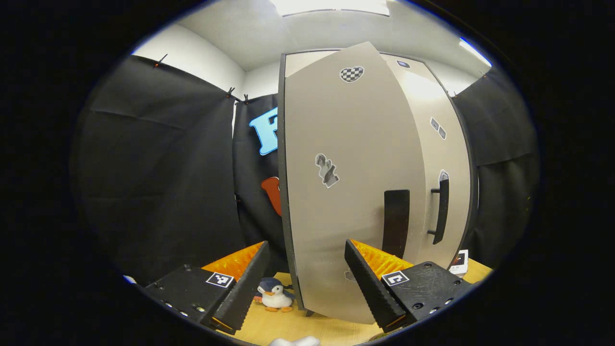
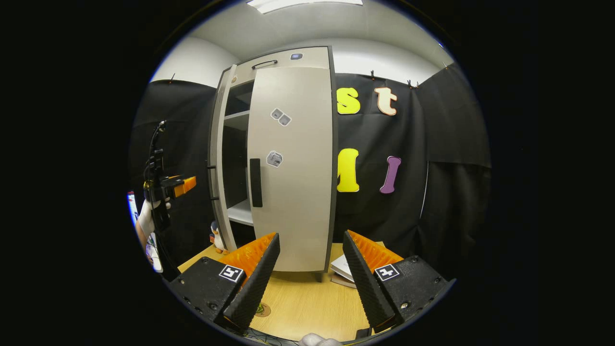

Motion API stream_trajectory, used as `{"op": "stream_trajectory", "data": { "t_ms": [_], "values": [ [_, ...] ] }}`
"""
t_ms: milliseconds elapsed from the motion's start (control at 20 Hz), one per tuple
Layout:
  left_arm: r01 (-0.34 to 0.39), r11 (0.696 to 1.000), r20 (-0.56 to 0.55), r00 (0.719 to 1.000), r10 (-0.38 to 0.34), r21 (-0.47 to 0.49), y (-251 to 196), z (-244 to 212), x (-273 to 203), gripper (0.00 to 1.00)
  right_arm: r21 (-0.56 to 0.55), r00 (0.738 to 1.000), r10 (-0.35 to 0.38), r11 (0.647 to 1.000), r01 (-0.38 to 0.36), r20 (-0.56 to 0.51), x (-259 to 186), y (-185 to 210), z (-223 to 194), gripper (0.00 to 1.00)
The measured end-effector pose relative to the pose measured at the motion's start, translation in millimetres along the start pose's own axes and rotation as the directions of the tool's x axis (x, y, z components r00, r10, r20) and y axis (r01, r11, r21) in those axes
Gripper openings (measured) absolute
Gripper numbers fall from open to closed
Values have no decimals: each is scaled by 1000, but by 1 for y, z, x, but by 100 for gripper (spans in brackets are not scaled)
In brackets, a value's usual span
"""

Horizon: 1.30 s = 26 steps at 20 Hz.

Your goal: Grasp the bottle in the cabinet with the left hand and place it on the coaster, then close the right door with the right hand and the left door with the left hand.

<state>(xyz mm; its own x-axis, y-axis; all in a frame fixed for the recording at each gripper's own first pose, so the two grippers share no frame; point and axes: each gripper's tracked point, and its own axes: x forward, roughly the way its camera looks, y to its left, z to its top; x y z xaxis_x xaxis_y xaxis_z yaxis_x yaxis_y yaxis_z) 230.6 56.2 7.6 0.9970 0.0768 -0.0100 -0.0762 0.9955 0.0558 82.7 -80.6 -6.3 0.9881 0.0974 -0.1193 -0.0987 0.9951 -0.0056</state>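
The tall grey cabinet (image 2: 307,55) stands on a wooden table. Its right door (image 2: 293,192) lies flat against the frame, black handle (image 2: 255,182) at its left edge. The left door (image 2: 217,158) hangs partly open, with dark shelves (image 2: 238,144) showing in the gap. In the left gripper view this left door (image 1: 346,158) is close ahead, its handle (image 1: 396,221) just right of my open, empty left gripper (image 1: 306,245). A gloved hand holds that left gripper (image 2: 190,184) off the open door. My right gripper (image 2: 311,234) is open and empty before the right door. A small round coaster (image 2: 262,310) lies on the table.
A penguin toy (image 1: 274,295) stands by the cabinet's left foot. Books (image 2: 343,269) lie at its right foot, a small card (image 1: 460,262) beside the right door. A white rounded thing (image 1: 295,341) pokes in at the bottom edge; I cannot tell what it is.
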Motion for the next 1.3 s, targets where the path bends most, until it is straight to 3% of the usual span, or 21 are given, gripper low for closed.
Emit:
{"op": "stream_trajectory", "data": {
  "t_ms": [450,700,900,1300],
  "values": [
    [58,998,-27,998,-59,-27,-2,-2,-14,96,8,999,-26,1000,26,36,-4,24,12,82],
    [110,993,7,994,-110,-29,-11,18,-52,95,21,994,-76,997,75,75,-7,33,23,82],
    [110,993,11,994,-110,-37,-4,21,-78,96,23,991,-88,996,86,99,-10,45,24,82],
    [95,995,-41,995,-96,-26,1,-17,-115,96,28,993,-72,997,70,96,-8,79,9,82]
  ]
}}
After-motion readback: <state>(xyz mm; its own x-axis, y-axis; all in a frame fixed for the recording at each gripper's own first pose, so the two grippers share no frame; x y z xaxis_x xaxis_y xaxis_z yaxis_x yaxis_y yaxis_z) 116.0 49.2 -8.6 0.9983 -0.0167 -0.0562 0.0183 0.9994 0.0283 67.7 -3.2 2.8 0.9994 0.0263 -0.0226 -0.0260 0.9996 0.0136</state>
